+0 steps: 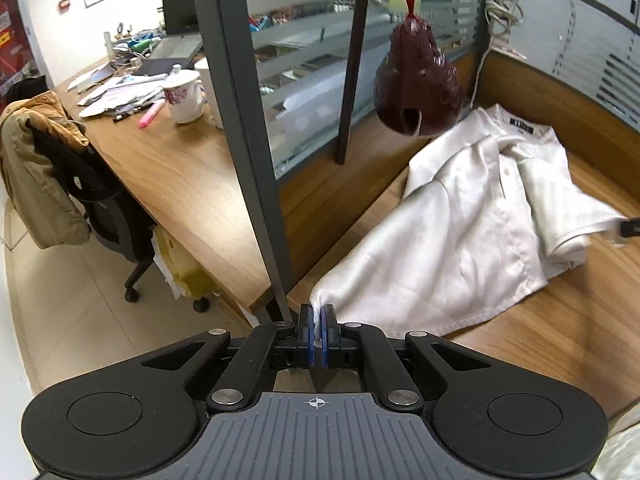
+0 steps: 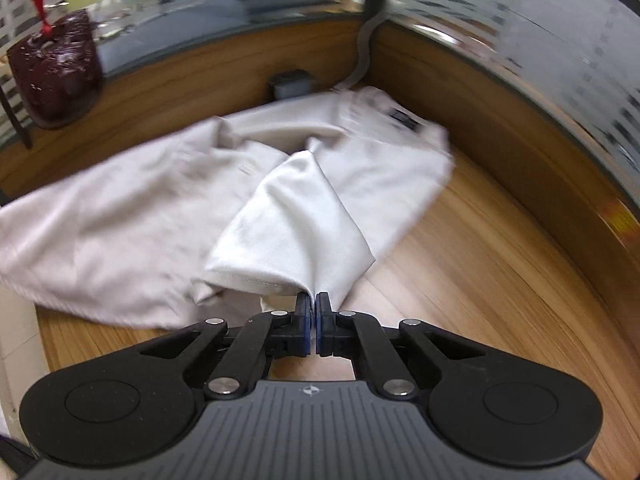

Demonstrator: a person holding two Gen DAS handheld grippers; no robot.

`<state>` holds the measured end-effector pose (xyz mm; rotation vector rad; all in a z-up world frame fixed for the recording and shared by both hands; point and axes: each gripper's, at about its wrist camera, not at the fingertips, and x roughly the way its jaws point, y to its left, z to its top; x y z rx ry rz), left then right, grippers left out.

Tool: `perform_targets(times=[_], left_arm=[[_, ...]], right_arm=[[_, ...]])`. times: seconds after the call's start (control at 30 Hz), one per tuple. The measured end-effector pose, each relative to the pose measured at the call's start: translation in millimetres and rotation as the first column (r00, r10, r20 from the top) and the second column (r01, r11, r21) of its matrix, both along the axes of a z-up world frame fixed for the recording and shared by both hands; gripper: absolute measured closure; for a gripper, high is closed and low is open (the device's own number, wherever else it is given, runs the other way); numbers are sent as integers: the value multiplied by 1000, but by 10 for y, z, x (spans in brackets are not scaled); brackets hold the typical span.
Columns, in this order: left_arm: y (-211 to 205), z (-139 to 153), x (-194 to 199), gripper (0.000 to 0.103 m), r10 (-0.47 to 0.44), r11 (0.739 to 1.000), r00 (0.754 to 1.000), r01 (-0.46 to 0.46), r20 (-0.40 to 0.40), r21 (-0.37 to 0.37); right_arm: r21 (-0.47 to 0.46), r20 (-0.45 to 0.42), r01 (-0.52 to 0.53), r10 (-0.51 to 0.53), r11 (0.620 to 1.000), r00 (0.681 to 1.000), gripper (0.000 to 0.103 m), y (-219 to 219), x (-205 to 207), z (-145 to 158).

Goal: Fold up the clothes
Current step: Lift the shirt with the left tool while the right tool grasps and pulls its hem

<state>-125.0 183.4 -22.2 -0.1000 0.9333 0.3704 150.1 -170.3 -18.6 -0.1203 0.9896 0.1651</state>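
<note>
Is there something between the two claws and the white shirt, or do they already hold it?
Nothing stands between. The left claw is shut on a corner of the shirt, and the right claw is shut on the edge of its sleeve. The desk beside the shirt looks bare.

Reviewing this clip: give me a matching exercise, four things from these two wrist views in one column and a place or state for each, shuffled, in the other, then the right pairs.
Things:
1. left gripper
2. right gripper
3. dark red ornament
4. flowered mug

Places or states:
A. hangs from a red ribbon
B. shut on the sleeve cuff of the white shirt
C. stands on the neighbouring desk beside papers
D. shut on a bottom corner of the shirt

Pairs: 1-D, 2-B, 3-A, 4-C
</note>
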Motion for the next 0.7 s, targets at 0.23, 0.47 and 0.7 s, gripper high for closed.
perform_targets(times=[0.23, 0.47, 0.7], left_arm=[[1, -46, 20, 97, -86, 996, 995, 87, -53, 22], [20, -126, 21, 97, -147, 989, 980, 148, -135, -8], [-257, -268, 78, 97, -288, 957, 937, 284, -198, -50]], right_arm=[[-53, -57, 189, -192, 980, 980, 101, -621, -715, 4], [-125, -151, 389, -405, 913, 902, 101, -1175, -1590, -201], [-173, -255, 524, -552, 834, 794, 101, -1455, -2359, -470]])
